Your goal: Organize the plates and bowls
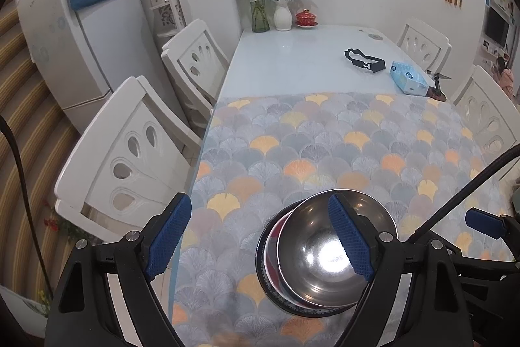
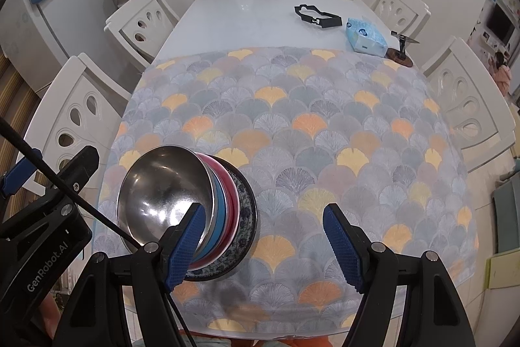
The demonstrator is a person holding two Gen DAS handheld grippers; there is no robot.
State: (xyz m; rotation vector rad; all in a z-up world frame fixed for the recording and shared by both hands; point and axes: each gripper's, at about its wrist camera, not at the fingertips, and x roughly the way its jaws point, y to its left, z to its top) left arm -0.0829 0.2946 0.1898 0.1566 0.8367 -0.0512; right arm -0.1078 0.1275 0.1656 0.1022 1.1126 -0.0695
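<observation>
One stack on the fan-patterned grey and orange tablecloth point(image 2: 325, 119): shiny round steel bowl point(image 2: 162, 194) on top, then a blue bowl point(image 2: 222, 210), a red bowl point(image 2: 232, 197), and a blue-and-white patterned plate point(image 2: 245, 217) at the bottom (lower left of the right wrist frame, lower centre of the left). Left gripper point(image 1: 260, 243) spread wide, holding nothing, its right finger over the steel bowl. Right gripper point(image 2: 263, 246) also wide open and empty, its left finger in front of the stack's edge; contact unclear.
</observation>
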